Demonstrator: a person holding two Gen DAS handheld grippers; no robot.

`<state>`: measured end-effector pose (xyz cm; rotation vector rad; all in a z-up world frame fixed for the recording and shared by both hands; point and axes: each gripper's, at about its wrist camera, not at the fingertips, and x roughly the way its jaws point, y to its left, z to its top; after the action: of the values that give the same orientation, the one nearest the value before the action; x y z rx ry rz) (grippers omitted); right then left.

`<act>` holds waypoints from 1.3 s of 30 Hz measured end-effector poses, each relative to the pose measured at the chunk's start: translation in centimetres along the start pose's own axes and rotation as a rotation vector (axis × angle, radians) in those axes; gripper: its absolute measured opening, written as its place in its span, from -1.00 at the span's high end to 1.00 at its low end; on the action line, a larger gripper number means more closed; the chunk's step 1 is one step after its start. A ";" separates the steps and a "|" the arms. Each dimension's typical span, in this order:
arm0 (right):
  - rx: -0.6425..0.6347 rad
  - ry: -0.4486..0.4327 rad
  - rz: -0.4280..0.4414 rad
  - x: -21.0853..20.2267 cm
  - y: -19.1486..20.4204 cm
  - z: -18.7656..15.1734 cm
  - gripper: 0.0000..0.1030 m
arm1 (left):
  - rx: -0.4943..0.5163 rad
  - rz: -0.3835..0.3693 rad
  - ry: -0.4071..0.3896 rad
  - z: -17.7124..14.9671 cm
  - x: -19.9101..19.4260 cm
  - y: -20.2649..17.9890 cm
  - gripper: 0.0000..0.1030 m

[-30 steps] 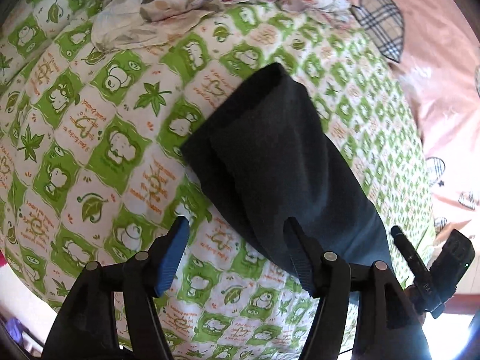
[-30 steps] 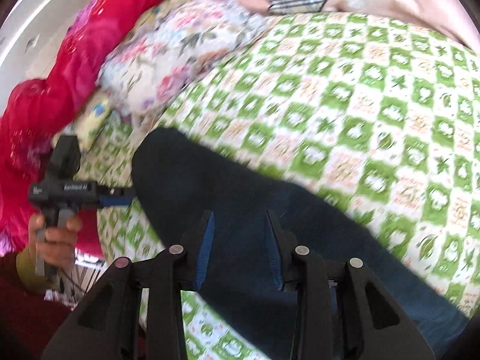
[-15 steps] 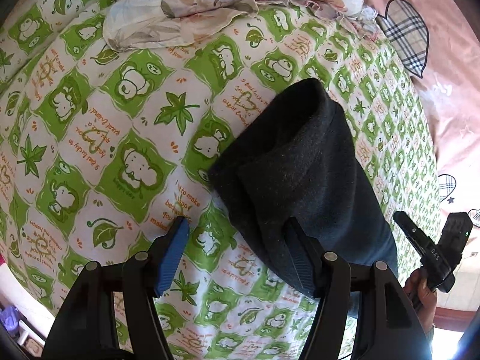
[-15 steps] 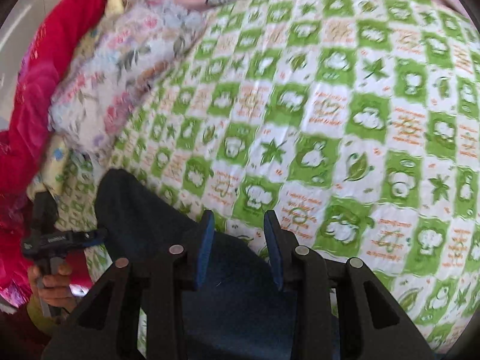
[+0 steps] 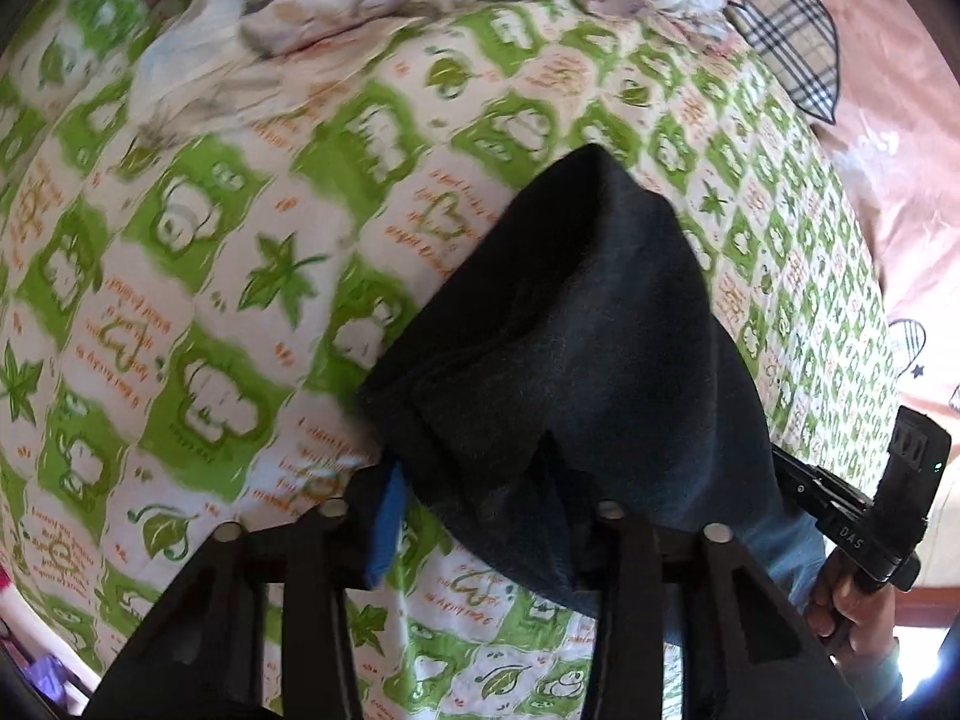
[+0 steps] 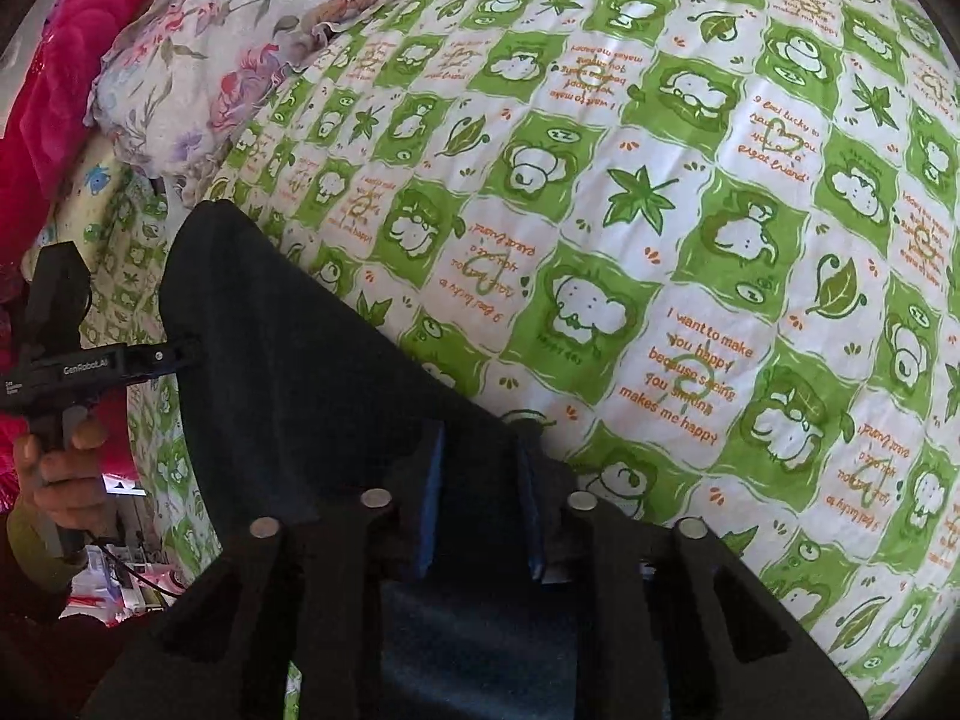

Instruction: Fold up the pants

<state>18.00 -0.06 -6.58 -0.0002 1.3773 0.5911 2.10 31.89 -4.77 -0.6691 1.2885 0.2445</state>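
1. We judge that we are at the grasping step of a fold. Both tools are at one end of the dark pants, which lie along the near edge of the bed, on the green-and-white bedsheet.

2. The left gripper has fabric bunched between its fingers; the blue pad shows on one side and cloth covers the other. It looks clenched on the pants, though blur in this view makes the firmness of the grip hard to judge.

3. The right gripper has its fingers close together with dark cloth filling the gap — we read it as clamped on the pants edge.

4. Next, we judge, both tools should lift together and carry this end over toward the far end of the garment. They should stay level so that the layers land edge on edge.

5. The pants are a thick, soft, near-black fabric, already doubled lengthwise as far as we can tell. A lighter blue patch shows near the grip, perhaps the inner face. The far end is rounded and rests flat on the sheet.

6. A floral quilt lies heaped at the far side of the bed, well apart from the pants — it should not hinder the fold.
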 end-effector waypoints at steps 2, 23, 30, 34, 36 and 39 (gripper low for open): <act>-0.002 -0.032 -0.014 -1.0 0.4 -0.3 0.70 | 0.022 -0.009 -0.019 -0.1 -0.5 -0.4 0.51; -0.009 -0.330 -0.167 -3.9 3.2 -0.8 0.92 | 0.212 -0.090 -0.200 -1.9 -4.6 -0.6 0.66; 0.093 -0.260 -0.185 -2.2 1.5 -1.1 0.80 | 0.258 0.022 -0.140 -2.5 -1.5 0.2 0.44; 0.148 -0.314 -0.189 -4.7 1.0 -3.1 0.33 | 0.280 0.031 -0.175 -2.7 -3.6 0.5 0.31; 0.184 -0.348 -0.182 -6.3 0.4 -4.7 0.25 | 0.282 0.028 -0.194 -2.6 -4.8 0.5 0.31; 0.243 -0.379 -0.187 -8.3 -0.6 -7.4 0.25 | 0.294 0.011 -0.220 -2.3 -6.5 -0.3 0.31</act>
<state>10.88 -6.30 -0.77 0.1697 1.0570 0.2476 -1.42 31.53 1.12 -0.3730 1.0887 0.1291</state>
